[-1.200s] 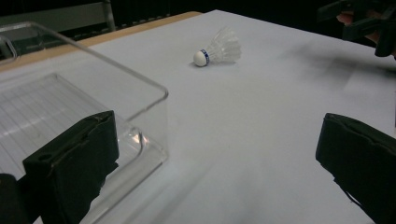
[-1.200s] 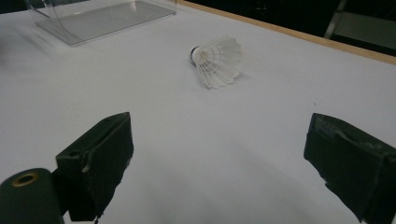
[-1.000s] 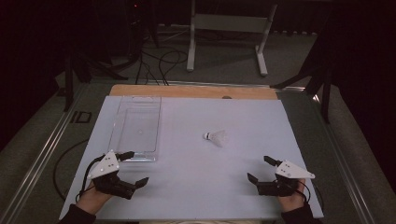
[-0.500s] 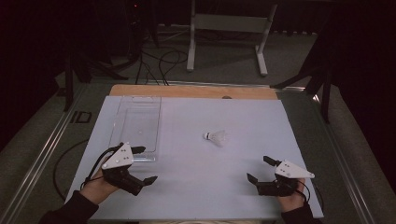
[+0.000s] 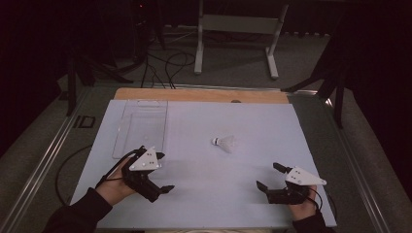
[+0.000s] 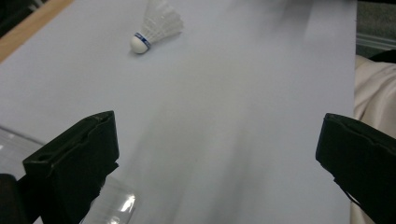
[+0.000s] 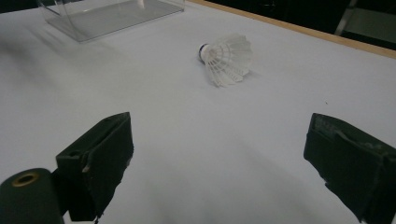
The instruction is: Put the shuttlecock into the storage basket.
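White sheeting covers the table (image 5: 204,194), and on it a shuttlecock (image 5: 224,143) lies on its side, long axis roughly across the table, cork toward the person's left and feather skirt toward the right. It sits well ahead of the left gripper (image 5: 158,171) and left of its jaw line in the left gripper view. The right gripper (image 5: 269,175) also has it ahead, between its jaw lines. Both pairs of jaws stand wide, holding nothing. A clear plastic tray (image 5: 141,128) lies beside the left jaws.
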Available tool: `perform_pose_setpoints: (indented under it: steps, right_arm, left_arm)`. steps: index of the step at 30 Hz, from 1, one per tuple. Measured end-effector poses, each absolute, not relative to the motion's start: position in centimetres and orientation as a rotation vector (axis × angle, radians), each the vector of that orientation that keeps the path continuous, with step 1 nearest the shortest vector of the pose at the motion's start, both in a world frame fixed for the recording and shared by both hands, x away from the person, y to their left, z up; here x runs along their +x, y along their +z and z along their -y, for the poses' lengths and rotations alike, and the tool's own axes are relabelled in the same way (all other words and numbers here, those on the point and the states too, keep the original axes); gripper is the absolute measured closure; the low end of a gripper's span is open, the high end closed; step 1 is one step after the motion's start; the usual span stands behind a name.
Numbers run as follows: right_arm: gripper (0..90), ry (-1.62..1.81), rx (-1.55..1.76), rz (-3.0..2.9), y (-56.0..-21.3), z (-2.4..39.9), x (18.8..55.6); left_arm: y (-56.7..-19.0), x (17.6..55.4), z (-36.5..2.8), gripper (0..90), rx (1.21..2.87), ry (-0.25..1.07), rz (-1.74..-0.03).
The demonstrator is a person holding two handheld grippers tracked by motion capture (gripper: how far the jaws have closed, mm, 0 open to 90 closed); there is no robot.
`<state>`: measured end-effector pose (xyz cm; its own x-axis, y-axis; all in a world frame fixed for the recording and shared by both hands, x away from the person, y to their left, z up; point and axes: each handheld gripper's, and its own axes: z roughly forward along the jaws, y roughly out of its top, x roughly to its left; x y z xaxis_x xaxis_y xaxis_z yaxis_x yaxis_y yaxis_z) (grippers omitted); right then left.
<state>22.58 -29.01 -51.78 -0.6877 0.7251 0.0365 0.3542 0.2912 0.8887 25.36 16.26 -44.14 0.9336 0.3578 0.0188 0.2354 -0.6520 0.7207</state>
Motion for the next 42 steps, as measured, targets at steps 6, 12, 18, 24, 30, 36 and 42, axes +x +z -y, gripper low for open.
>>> perform_pose_setpoints:
  steps: [6,12,18,24,30,36,42]
  right_arm:
    - [8.4,1.365,0.972,-2.192,-51.8,29.0,22.6]
    - [8.4,1.367,0.971,-2.193,-51.8,29.0,22.6]
    - [8.4,1.371,0.969,-2.194,-51.8,29.0,22.6]
    - [8.4,1.37,0.964,-2.195,-51.7,29.0,22.6]
    - [8.4,1.369,0.963,-2.198,-51.8,29.0,22.5]
    - [8.4,1.369,0.963,-2.195,-51.7,29.0,22.5]
    - [8.4,1.368,0.963,-2.196,-51.7,29.0,22.5]
  left_arm:
    - [-43.6,25.8,-15.0,0.1,2.352,0.167,-0.411]
    - [-43.4,26.3,-13.5,0.0,2.435,0.155,-0.385]
    - [-43.6,26.5,-12.3,0.1,2.499,0.15,-0.309]
    - [-43.6,26.9,-11.1,0.1,2.553,0.122,-0.236]
    - [-43.2,27.4,-10.2,0.0,2.604,0.082,-0.166]
    - [-43.1,27.8,-9.2,0.1,2.627,0.076,-0.114]
    - [-43.2,28.2,-8.2,0.1,2.638,0.063,-0.086]
